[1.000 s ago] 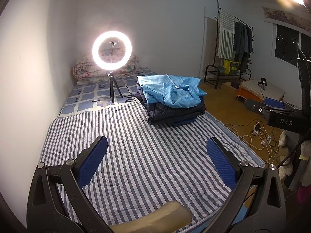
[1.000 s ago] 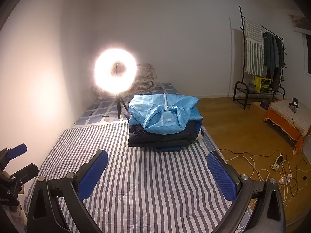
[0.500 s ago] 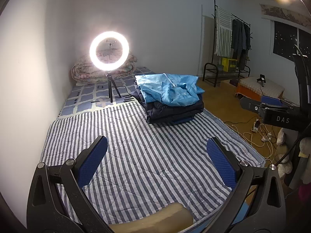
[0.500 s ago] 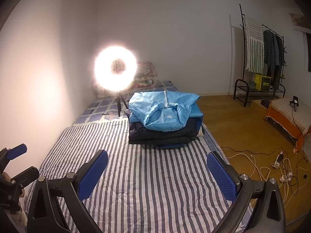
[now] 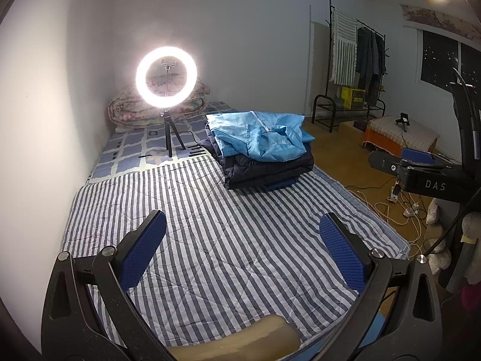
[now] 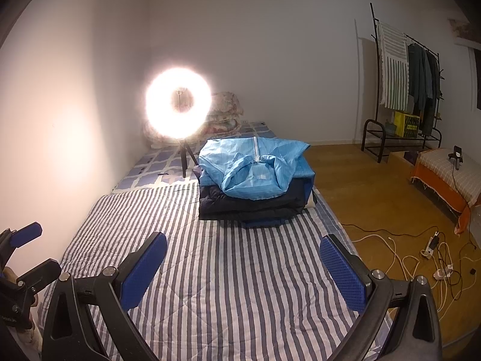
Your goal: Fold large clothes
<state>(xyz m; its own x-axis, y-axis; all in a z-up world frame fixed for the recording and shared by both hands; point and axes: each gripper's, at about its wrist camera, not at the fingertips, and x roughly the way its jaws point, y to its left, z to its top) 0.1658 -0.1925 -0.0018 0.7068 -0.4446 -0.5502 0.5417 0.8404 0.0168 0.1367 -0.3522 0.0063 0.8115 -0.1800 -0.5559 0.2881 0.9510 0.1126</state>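
Observation:
A light blue jacket (image 5: 258,134) lies folded on top of a stack of dark navy clothes (image 5: 264,165) at the far right of the striped bedsheet (image 5: 228,234). The stack also shows in the right wrist view, with the blue jacket (image 6: 255,165) on the dark clothes (image 6: 252,204). My left gripper (image 5: 240,249) is open and empty above the near part of the sheet. My right gripper (image 6: 240,261) is open and empty, also well short of the stack. The right gripper's body (image 5: 421,174) shows at the right of the left wrist view, and the left gripper's fingers (image 6: 24,237) at the left of the right wrist view.
A lit ring light on a tripod (image 5: 166,75) stands behind the stack, in front of rolled quilts (image 5: 132,111) by the wall. On the right are a wooden floor with cables (image 6: 421,249), a clothes rack (image 6: 402,90) and a low orange-edged bench (image 6: 451,174).
Both grippers have drifted slightly; the stack sits a little farther in the views. Both stay open and empty.

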